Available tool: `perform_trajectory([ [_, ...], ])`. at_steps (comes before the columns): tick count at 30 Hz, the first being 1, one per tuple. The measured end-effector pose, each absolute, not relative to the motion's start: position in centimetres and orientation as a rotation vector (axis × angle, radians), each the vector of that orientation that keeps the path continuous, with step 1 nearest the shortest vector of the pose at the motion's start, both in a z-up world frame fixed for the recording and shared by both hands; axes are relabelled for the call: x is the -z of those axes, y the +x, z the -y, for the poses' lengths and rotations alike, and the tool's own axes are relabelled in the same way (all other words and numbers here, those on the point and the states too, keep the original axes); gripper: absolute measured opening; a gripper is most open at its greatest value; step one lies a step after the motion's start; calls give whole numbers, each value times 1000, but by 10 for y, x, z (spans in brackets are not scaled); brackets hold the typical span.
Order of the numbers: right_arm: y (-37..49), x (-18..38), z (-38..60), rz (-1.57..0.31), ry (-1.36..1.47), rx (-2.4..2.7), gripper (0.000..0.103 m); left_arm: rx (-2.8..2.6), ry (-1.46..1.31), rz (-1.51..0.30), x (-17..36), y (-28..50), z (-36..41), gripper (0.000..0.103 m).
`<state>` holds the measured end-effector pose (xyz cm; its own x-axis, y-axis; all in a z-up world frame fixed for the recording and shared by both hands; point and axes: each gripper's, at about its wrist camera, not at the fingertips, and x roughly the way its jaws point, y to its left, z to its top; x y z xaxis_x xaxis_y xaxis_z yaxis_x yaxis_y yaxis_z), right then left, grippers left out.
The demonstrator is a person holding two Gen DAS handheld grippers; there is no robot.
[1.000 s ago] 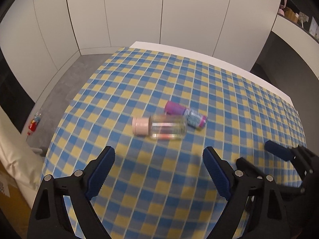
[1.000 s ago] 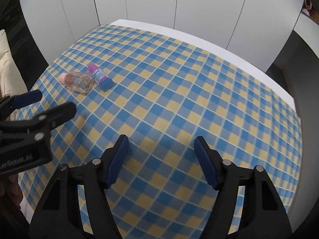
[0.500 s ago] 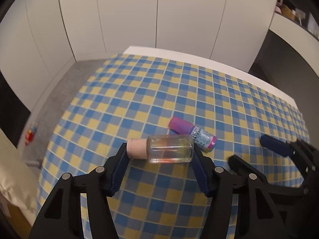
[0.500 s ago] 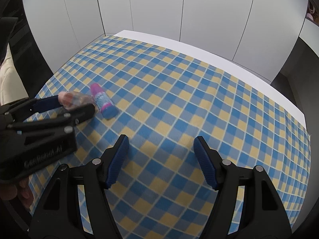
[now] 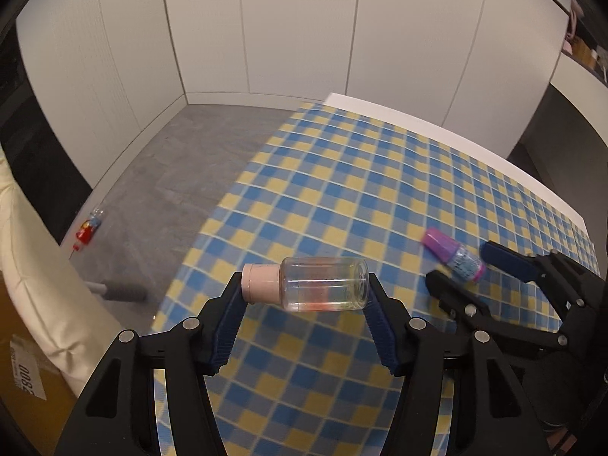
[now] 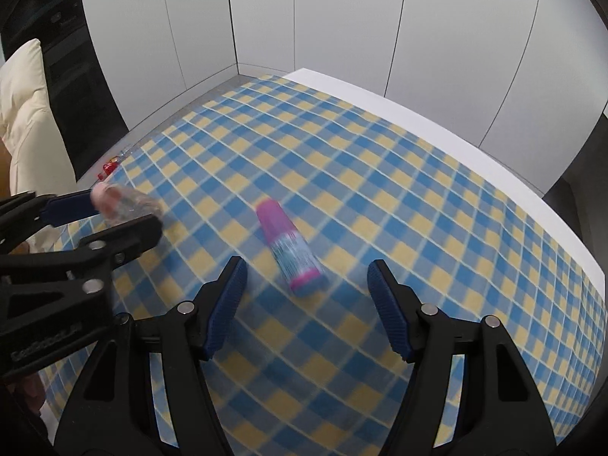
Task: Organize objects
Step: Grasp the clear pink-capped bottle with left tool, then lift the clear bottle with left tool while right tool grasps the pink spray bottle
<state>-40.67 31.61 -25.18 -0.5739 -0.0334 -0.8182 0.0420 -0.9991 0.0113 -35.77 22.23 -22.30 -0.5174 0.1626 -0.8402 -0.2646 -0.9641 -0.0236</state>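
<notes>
A clear bottle [image 5: 323, 284] with a pale pink cap lies crosswise in the left gripper [image 5: 304, 304], lifted clear of the checked cloth [image 5: 342, 190] that covers the worktop, its cap end against the left blue pad and its base against the right one, so that the jaws are clamped on it end to end. The bottle sits over the near left part of the cloth, close to the worktop's left edge, with grey floor [image 5: 171, 159] beyond. In the right wrist view the same bottle [image 6: 125, 203] shows blurred at the far left between the left gripper's dark fingers. A second, smaller bottle [image 6: 290, 252], pink at both ends with a pale blue printed label, lies on its side on the cloth, its capped end pointing away. The right gripper [image 6: 306, 292] hangs just above and in front of it with its jaws closing; the bottle's near end lies in the gap between the two blue pads [image 6: 228, 304], which stand well apart from it on either side and do not touch it. From the left wrist view this small bottle [image 5: 454, 252] is seen to the right of the held one, between the right gripper's two dark fingertips. A small red and clear bottle [image 5: 88, 228] lies on the floor to the far left, near a cream cushion [image 5: 38, 285]. White wall panels [image 6: 342, 19] close off the far side of the room.
</notes>
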Motion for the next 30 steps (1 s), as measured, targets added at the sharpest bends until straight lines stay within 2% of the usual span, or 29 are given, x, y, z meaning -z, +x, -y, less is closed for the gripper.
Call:
perform_trajectory([
  [1, -413, 252, -310, -28, 1416, 2744, 55, -2539, -1392, -160, 223, -358, -220, 60],
  [3, -418, 250, -300, -48, 1425, 2729, 29, -2540, -1401, -160, 222, -355, -215, 60],
  [4, -423, 250, -293, -63, 1434, 2725, 19, -2538, -1403, -161, 221, -354, -213, 60],
  [12, -407, 241, -296, -57, 1485, 2706, 20, -2554, -1405, -177, 204, -334, -207, 60],
  [20, -358, 195, -300, -4, 1475, 2738, 20, -2545, -1378, -166, 174, -303, -206, 60],
  [30, -293, 124, -302, 51, 1435, 2804, 19, -2560, -1293, -137, 109, -256, -201, 60],
])
